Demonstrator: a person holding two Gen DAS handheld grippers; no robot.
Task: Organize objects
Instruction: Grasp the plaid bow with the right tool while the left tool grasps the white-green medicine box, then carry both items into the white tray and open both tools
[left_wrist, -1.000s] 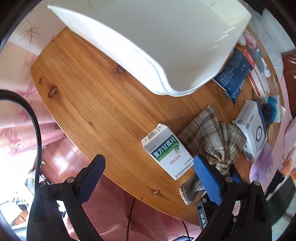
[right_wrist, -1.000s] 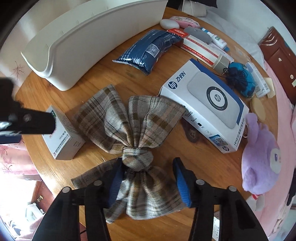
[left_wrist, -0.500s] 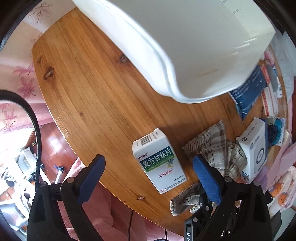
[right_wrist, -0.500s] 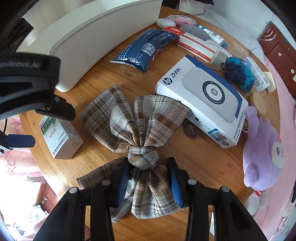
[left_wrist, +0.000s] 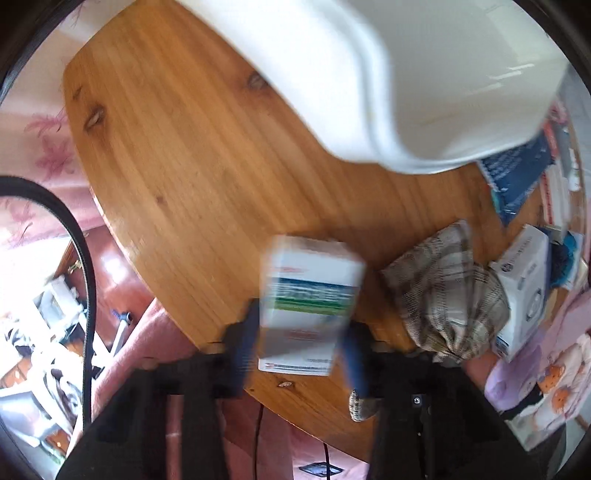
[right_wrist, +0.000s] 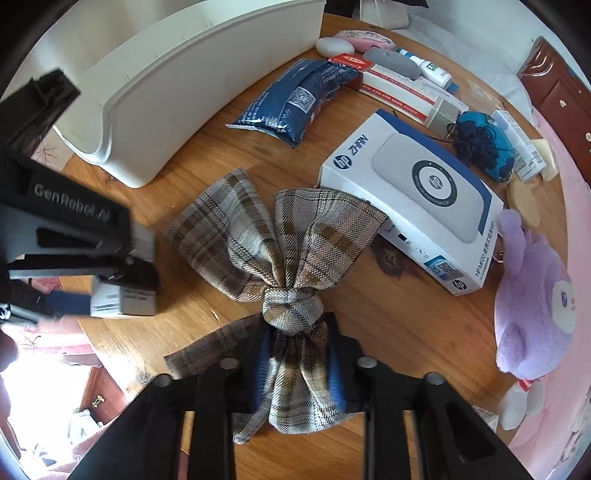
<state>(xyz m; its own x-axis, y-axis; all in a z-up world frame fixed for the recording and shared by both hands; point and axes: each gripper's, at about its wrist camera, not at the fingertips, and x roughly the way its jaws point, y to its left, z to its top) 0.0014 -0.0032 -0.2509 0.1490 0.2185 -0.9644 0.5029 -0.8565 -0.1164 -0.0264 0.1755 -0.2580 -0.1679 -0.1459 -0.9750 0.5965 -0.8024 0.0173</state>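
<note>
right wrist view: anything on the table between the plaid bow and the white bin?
Nothing: only bare wooden table separates the plaid bow from the white bin in the right wrist view.

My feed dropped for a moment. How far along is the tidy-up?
Early. Nothing shows inside the white bin. The left gripper, jaws just closing, clamps the medicine box; the right gripper is shut on the plaid bow. The blue pouch, HP box and plush remain on the table.
</note>
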